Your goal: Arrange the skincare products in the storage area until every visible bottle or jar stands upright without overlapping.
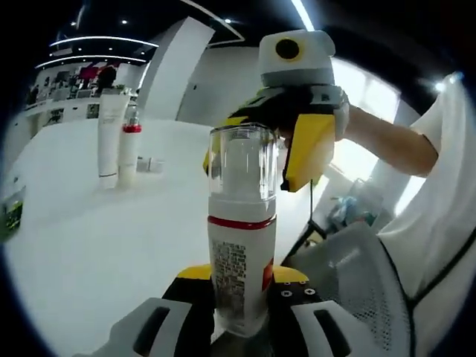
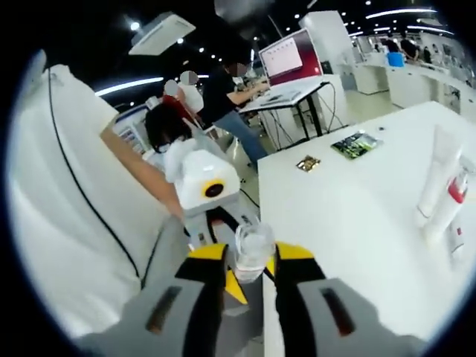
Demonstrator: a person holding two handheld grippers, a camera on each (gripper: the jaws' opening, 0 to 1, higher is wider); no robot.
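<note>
A white bottle [image 1: 239, 260] with a red band and a clear cap [image 1: 244, 160] stands upright between the jaws of my left gripper [image 1: 242, 297], which is shut on its body. My right gripper [image 2: 254, 271] comes in from the far side with its yellow jaws closed on the clear cap [image 2: 253, 249]. Further back on the white table [image 1: 89, 245], a tall white tube [image 1: 111, 134] and a white bottle with a red collar [image 1: 129, 152] stand upright side by side. A small item [image 1: 152, 163] lies flat beside them.
The table edge runs just right of the held bottle, with a grey mesh chair [image 1: 357, 275] and the person's white sleeve [image 1: 446, 193] beyond it. A green card [image 2: 357, 143] and a small brown piece [image 2: 309, 163] lie near the table's far edge. People work at desks behind.
</note>
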